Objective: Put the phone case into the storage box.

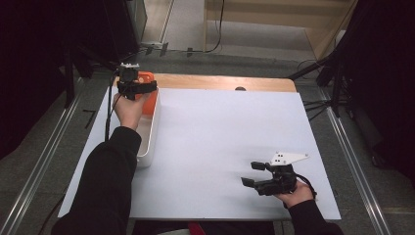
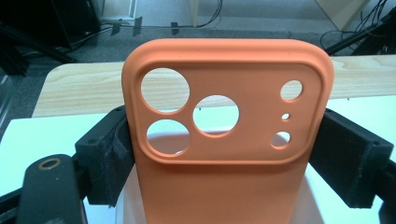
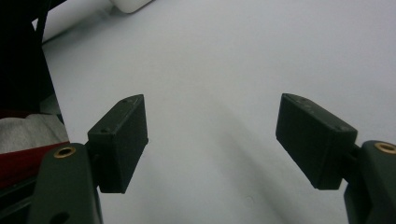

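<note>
An orange phone case (image 2: pixel 229 135) with round camera holes stands upright between the jaws of my left gripper (image 2: pixel 224 158), whose pads press on both its long edges. In the high view that left gripper (image 1: pixel 137 88) hangs over the far end of a white tray (image 1: pixel 149 142) at the table's left, with the orange phone case (image 1: pixel 147 78) showing behind it. My right gripper (image 1: pixel 254 174) rests low at the near right of the white table (image 1: pixel 220 132), its jaws wide apart. In the right gripper view nothing lies between the right gripper (image 3: pixel 212 140) pads, just bare white table (image 3: pixel 215 65).
A long white tray runs along the table's left edge, its corner (image 3: pixel 133 4) visible far off. A wooden strip (image 1: pixel 225 82) borders the far side of the table. Dark stands and cables (image 1: pixel 333 73) surround the table on the floor.
</note>
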{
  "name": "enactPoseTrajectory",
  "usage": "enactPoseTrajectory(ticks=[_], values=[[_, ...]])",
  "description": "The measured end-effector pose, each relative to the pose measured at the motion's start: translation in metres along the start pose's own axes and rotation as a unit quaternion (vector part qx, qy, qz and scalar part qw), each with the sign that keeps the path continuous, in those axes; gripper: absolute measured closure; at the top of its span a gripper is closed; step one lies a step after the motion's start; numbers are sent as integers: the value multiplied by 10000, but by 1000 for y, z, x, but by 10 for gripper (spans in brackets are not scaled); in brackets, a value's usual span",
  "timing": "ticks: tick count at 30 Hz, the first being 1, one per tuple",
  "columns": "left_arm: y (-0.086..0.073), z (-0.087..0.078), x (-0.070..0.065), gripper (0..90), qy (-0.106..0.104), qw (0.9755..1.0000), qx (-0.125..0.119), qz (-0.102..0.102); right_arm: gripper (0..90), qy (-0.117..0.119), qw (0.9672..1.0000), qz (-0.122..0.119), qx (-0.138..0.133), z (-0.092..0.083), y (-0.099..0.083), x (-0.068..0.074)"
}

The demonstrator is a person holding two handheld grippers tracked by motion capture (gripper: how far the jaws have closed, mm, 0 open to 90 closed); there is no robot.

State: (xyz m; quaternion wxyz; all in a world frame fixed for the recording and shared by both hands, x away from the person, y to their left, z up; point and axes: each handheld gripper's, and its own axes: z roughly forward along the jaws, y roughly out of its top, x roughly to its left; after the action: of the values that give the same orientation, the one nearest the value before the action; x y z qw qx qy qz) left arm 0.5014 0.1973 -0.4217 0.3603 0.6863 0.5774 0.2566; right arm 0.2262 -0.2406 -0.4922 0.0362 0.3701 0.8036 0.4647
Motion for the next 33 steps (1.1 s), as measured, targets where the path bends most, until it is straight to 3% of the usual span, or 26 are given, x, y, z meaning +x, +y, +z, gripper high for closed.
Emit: enactPoseTrajectory(ticks=[11,14,18,28,33], values=[[-1,3,-1,148,66,9999,89,78,237,7,10000,-19,13,0,0,0],[0,1,-2,95,187,9997,29,119,239,11,10000,-32,32,1,0,1],[2,0,-2,38,109,9999,49,107,241,14,10000,-54,38,1,0,1],[6,-9,-3,40,-120,9998,131,83,241,11,10000,-46,46,2,0,1],[10,-18,-6,40,-224,9995,168,165,241,17,10000,-41,60,2,0,1]])
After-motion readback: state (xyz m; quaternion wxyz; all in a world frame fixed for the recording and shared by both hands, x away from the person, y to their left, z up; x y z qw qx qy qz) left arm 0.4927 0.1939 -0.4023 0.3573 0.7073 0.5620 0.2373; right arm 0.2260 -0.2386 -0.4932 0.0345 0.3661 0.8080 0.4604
